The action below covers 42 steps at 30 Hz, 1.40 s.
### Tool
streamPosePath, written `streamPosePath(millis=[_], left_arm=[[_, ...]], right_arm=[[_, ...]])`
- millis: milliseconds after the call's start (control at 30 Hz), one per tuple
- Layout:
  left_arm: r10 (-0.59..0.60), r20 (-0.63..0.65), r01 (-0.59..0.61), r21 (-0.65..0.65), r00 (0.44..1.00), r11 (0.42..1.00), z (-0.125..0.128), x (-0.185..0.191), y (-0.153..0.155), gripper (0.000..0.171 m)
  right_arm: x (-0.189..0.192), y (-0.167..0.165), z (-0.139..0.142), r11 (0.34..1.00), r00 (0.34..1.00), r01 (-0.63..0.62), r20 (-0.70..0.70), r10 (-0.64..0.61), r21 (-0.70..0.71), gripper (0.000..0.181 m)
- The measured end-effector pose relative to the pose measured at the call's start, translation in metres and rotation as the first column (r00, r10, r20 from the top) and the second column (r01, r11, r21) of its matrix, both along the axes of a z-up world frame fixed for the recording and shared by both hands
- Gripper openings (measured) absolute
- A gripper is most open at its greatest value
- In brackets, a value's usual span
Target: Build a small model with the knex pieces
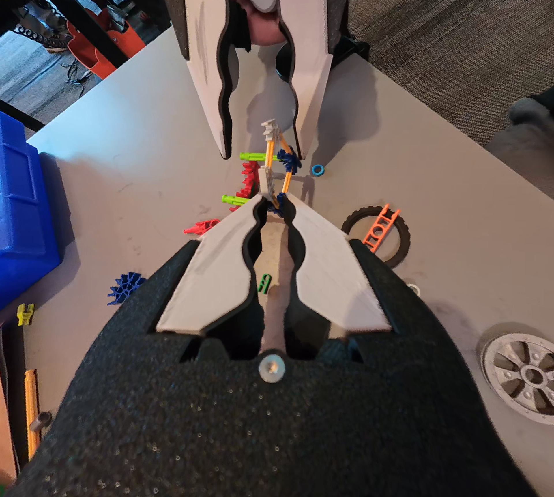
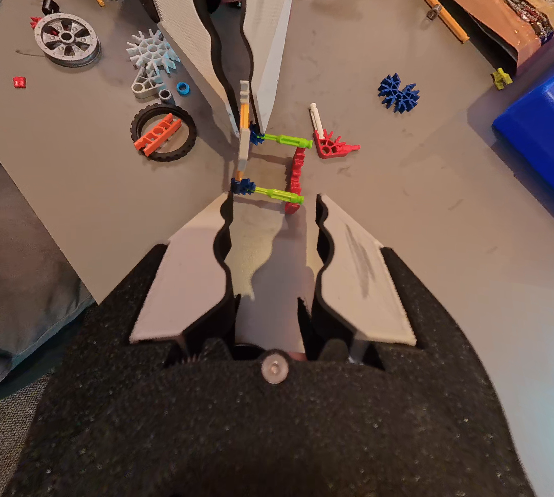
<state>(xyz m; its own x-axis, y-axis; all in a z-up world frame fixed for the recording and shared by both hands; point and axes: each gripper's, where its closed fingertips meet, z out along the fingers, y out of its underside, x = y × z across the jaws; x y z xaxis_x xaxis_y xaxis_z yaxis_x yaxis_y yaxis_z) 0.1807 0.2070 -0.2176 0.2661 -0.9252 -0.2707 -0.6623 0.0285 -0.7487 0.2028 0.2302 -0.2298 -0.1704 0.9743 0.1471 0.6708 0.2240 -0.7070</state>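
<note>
Left wrist view shows my left fingers (image 1: 274, 203) pinching the small rod-and-connector frame (image 1: 277, 170) at its near end, where a blue connector (image 1: 277, 208) and a pale grey piece meet. The frame stands on the table (image 1: 150, 137) with its orange rods (image 1: 287, 181) up on edge; my guess is that the pinch steadies it there. My right fingers (image 2: 272, 203) are spread, closing on nothing, with the frame just ahead of the tips. In the right wrist view the two lime green rods (image 2: 281, 140) jut sideways from blue connectors toward a red toothed piece (image 2: 295, 179), so the shape reads as an open square of thin ridged plastic.

Just beside it lies a red corner connector (image 2: 332, 143) with a white rod plugged in. Farther out are a knobbly black tyre (image 2: 163, 133) with an orange ladder-like piece (image 2: 157, 134) lying across it, a small blue ring (image 2: 183, 88), a pale snowflake connector (image 2: 153, 52), a spoked grey wheel hub (image 2: 66, 37) and a blue double snowflake (image 2: 398, 94). A glossy blue bin (image 1: 21, 212) sits at the table's edge.
</note>
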Motion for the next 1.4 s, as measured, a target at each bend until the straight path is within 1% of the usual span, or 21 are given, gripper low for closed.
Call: streamPosePath(millis=[467, 667, 900, 1100, 1400], left_arm=[[0.007, 0.015, -0.007, -0.015, 1.0, 1.0, 0.0012, -0.0002, 0.0006, 0.007], [0.003, 0.006, -0.003, -0.019, 1.0, 1.0, -0.0017, 0.0008, 0.0002, 0.007], [0.006, 0.004, -0.006, -0.02, 1.0, 1.0, -0.002, 0.0006, 0.0008, 0.007], [0.009, 0.004, -0.008, -0.02, 1.0, 1.0, -0.0018, 0.0012, 0.0008, 0.006], [0.012, -0.003, -0.012, -0.016, 1.0, 1.0, -0.0027, 0.001, 0.0014, 0.006]], right_arm=[[-0.0009, -0.0012, 0.0009, 1.0, 1.0, -0.015, -0.005, 0.015, 0.017, 0.049], [-0.0001, -0.0051, 0.0005, 0.998, 0.999, -0.045, -0.007, 0.045, 0.049, 0.047], [0.0012, -0.0029, 0.0017, 0.997, 0.999, -0.036, -0.011, 0.037, 0.066, 0.043], [0.002, -0.0025, 0.0002, 0.997, 0.999, -0.038, -0.01, 0.039, 0.064, 0.043], [0.0019, -0.002, -0.0008, 0.995, 0.999, -0.035, -0.022, 0.038, 0.098, 0.042]])
